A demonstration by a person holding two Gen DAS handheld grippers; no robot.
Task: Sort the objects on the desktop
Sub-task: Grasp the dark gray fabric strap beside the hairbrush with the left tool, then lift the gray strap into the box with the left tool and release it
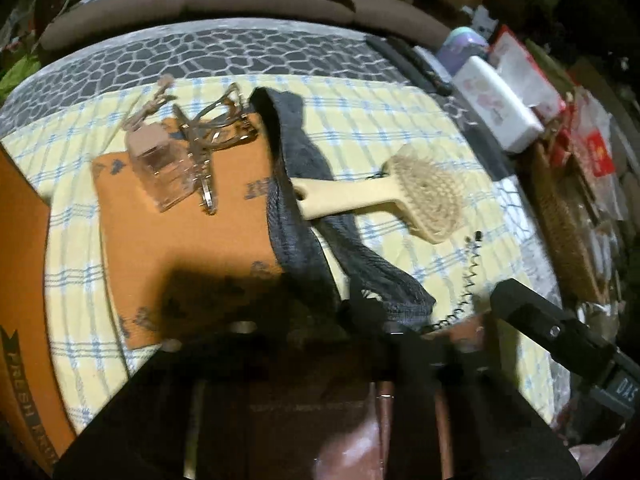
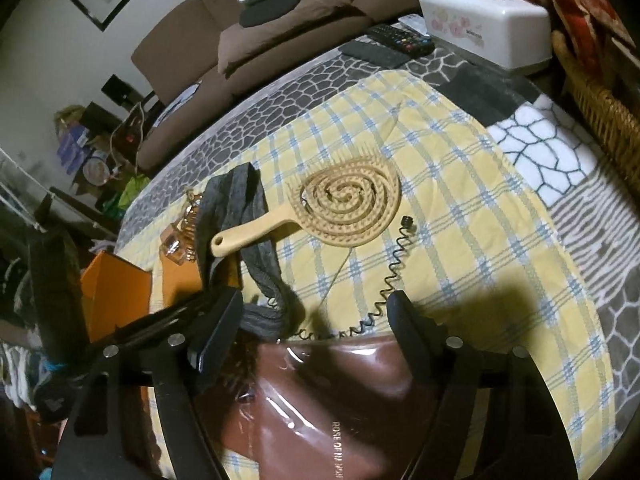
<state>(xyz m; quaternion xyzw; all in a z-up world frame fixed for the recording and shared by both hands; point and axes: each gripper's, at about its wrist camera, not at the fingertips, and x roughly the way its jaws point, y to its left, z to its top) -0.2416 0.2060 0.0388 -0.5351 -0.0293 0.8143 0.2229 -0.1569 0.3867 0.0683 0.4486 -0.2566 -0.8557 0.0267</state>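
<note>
right gripper point(image 2: 312, 312): jaws wide, one finger either side of the glossy brown pouch point(image 2: 328, 392) at 6 o'clock, close on its edges; whether the pads press, i cannot tell. left gripper point(image 1: 380, 320): jaws nearly together at the pouch's far edge, too dark to tell a grip. a coiled black cord point(image 2: 390, 276) runs off toward 1 o'clock. the spiral hairbrush point(image 2: 348, 204) lies at 12 on the yellow checked cloth point(image 2: 480, 220), handle across a grey sock point(image 2: 236, 196). orange box point(image 2: 116, 292) at 9. tissue box point(image 2: 484, 20) at 1.
</note>
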